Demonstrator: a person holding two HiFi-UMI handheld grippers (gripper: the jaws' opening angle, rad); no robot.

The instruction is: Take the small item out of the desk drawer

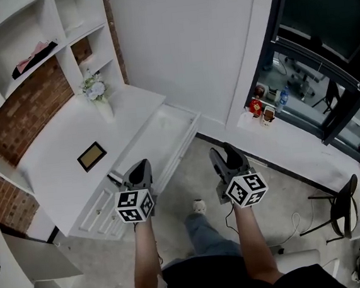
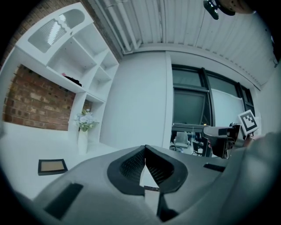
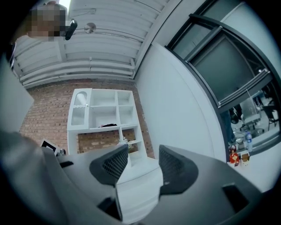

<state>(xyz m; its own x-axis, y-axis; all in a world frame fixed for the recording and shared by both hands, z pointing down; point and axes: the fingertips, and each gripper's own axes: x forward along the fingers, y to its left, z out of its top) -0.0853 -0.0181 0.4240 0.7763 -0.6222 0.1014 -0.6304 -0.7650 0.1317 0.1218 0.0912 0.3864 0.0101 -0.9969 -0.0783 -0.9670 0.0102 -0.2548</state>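
- The left tongs [image 2: 145, 148] are narrow, tips meeting, with nothing between them; they hang just off the front edge of the tabletop [image 1: 67, 151], above the closed drawer fronts
- The right tongs [image 3: 143, 151] stand wide with nothing between the pads; they are held over the floor, apart from the desk and level with the left pair
- The drawer [image 1: 160, 139] is pulled out from under the front edge of the tabletop, at the end nearer the white wall; its inside reads as plain white, and the small item cannot be made out there or in either pair of tongs
- A dark picture frame [image 1: 92, 156] lies flat near the front edge, about midway along; a white vase of flowers [image 1: 97, 94] stands upright by the back edge, towards the drawer end
- A white shelf unit [image 1: 61, 31] rises behind the back edge against brick
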